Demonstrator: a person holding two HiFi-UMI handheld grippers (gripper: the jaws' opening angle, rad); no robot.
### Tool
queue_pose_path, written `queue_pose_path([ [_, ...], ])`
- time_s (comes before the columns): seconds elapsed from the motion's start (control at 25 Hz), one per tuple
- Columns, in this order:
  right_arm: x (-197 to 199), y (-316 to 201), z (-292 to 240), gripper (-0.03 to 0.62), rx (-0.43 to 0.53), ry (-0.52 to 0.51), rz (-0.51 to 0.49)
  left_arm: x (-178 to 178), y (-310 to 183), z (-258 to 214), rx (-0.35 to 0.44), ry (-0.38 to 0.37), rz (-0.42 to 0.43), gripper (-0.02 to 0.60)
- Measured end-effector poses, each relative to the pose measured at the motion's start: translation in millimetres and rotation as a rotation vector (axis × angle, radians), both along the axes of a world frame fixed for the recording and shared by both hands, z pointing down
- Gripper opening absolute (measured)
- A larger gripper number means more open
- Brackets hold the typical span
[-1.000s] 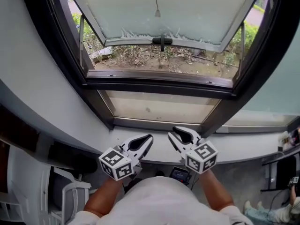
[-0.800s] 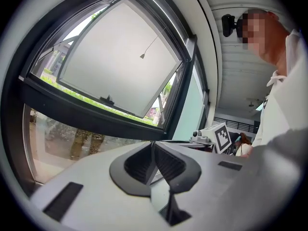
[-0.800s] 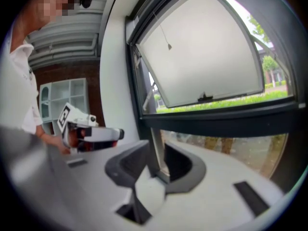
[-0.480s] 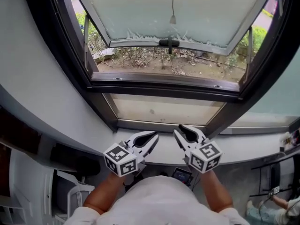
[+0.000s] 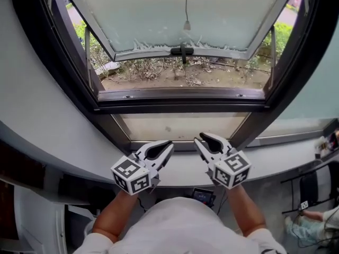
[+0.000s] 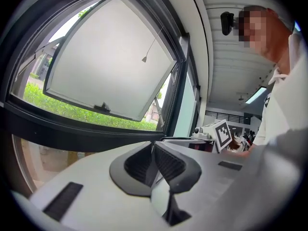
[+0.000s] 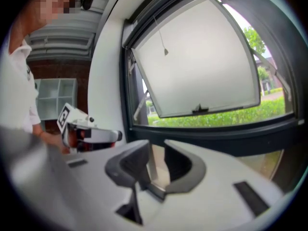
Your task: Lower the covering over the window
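Observation:
A thin cord with a small pull knob (image 5: 186, 25) hangs in front of the window, over a pale frosted sash (image 5: 175, 15) that tilts outward and carries a dark handle (image 5: 181, 51). The knob also shows in the left gripper view (image 6: 144, 59) and the right gripper view (image 7: 165, 52). No blind fabric is clearly visible. My left gripper (image 5: 162, 148) is low over the sill, shut and holding nothing. Beside it my right gripper (image 5: 204, 141) stands open with a narrow empty gap. Both are far below the knob.
The dark window frame (image 5: 180, 100) crosses above the white sill (image 5: 180, 168). Shrubs and bare ground lie outside. A small device (image 5: 203, 196) sits at the person's waist. A seated person's legs (image 5: 312, 224) are at the lower right.
The head view has shifted a little and both grippers have drifted slightly with it. Their jaws have not changed.

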State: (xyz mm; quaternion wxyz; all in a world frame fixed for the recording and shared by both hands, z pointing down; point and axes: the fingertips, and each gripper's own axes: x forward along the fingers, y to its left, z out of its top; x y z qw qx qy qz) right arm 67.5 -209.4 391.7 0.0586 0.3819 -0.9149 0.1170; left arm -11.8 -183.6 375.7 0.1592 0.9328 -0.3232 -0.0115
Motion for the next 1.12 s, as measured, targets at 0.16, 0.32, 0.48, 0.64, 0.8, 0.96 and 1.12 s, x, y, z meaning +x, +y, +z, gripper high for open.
queue_pose_path([
  [0.16, 0.1, -12.4, -16.4, 0.110, 0.042, 0.031, 0.009, -7.2, -13.8, -14.2, 0.049, -0.021, -0.002, 0.017],
  [0.32, -0.7, -24.3, -39.2, 0.110, 0.102, 0.068, 0.018, -16.0, -27.4, -31.5, 0.096, -0.031, -0.018, 0.017],
  [0.48, -2.9, -38.0, -67.0, 0.110, 0.169, 0.087, 0.027, -25.2, -41.0, -52.6, 0.154, -0.054, -0.040, 0.017],
  [0.64, -4.9, -46.5, -93.7, 0.110, 0.236, 0.112, 0.036, -33.7, -50.6, -71.1, 0.198, -0.062, -0.070, 0.017],
  [0.8, -7.3, -53.5, -116.8, 0.111, 0.293, 0.144, 0.046, -38.0, -57.4, -89.0, 0.238, -0.071, -0.078, 0.017],
  [0.96, -11.9, -58.2, -135.9, 0.110, 0.350, 0.179, 0.053, -38.3, -61.0, -103.0, 0.282, -0.107, -0.071, 0.017],
  [1.12, -13.1, -63.2, -156.4, 0.110, 0.399, 0.200, 0.061, -36.4, -61.7, -114.6, 0.315, -0.132, -0.069, 0.017],
])
